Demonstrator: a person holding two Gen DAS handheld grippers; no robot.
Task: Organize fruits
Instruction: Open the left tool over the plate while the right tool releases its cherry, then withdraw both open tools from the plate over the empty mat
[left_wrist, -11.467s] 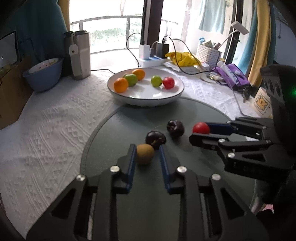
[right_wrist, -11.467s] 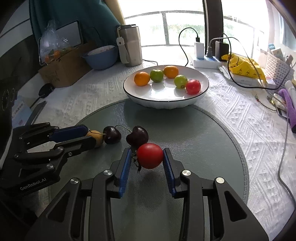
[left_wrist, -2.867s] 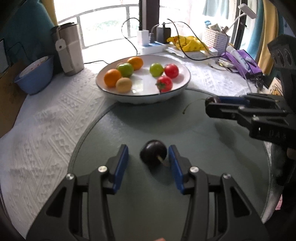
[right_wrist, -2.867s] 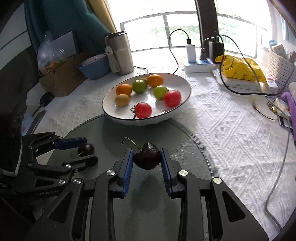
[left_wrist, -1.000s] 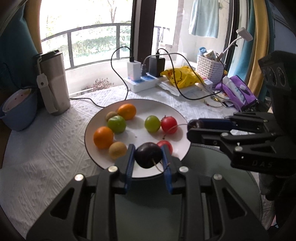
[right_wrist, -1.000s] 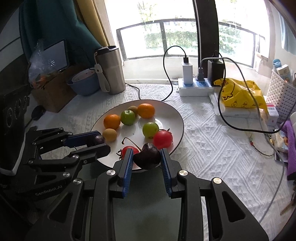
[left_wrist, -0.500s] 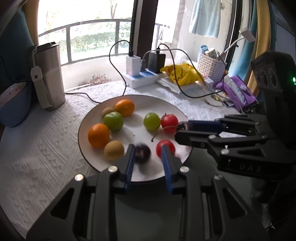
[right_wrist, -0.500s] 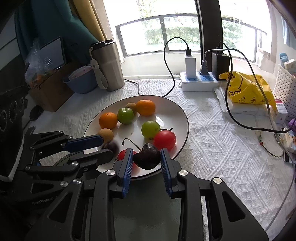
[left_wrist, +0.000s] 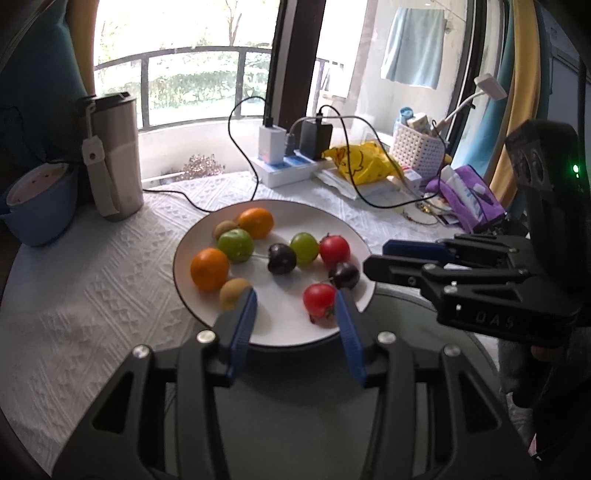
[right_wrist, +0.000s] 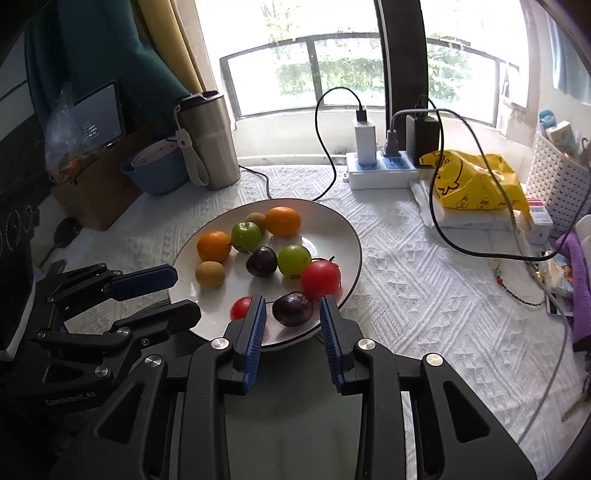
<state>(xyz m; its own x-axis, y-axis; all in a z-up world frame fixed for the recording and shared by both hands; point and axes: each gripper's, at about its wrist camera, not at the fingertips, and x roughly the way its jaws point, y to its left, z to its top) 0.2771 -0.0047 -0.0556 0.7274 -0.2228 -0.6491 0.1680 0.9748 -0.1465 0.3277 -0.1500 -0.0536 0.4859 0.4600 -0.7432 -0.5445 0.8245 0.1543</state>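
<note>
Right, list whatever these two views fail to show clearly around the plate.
- Near rim of the plate: covered by the left gripper in the left wrist view.
- Small red fruit: half hidden behind a right gripper finger in the right wrist view.
- Kiwi: mostly behind the green fruit.

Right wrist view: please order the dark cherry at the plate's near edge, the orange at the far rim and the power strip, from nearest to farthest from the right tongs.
1. Dark cherry, between the right tongs.
2. Orange, plate's far side.
3. Power strip, by the window.
</note>
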